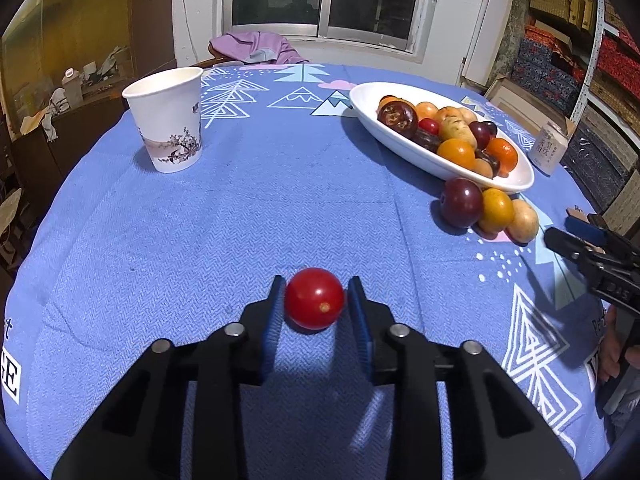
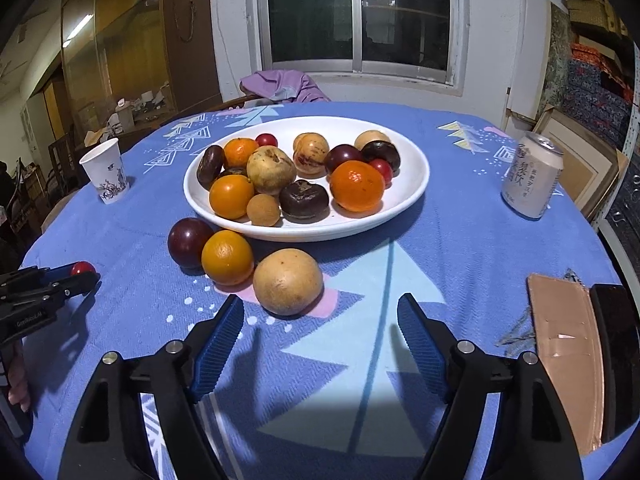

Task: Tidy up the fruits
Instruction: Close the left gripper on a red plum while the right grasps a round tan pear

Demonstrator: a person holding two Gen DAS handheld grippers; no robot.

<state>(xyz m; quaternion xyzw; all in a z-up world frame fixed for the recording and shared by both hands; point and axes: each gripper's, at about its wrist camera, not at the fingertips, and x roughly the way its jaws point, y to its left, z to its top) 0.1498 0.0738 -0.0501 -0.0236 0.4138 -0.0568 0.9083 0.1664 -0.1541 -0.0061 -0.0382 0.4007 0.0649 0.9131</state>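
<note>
A red cherry tomato [image 1: 314, 298] sits between the blue pads of my left gripper [image 1: 316, 290], whose jaws stand around it with a small gap on the right; whether they press it is unclear. It also shows in the right wrist view [image 2: 83, 268]. A white oval plate [image 2: 408, 160] holds several fruits. In front of it on the cloth lie a dark plum [image 2: 189, 242], an orange [image 2: 227, 257] and a tan round fruit [image 2: 287, 281]. My right gripper [image 2: 320, 312] is open and empty, just short of the tan fruit.
A paper cup [image 1: 168, 118] stands at the far left of the blue tablecloth. A drink can [image 2: 532, 174] stands right of the plate. A brown case with a phone [image 2: 568, 356] lies at the right edge. A chair with purple cloth [image 2: 284, 86] is behind the table.
</note>
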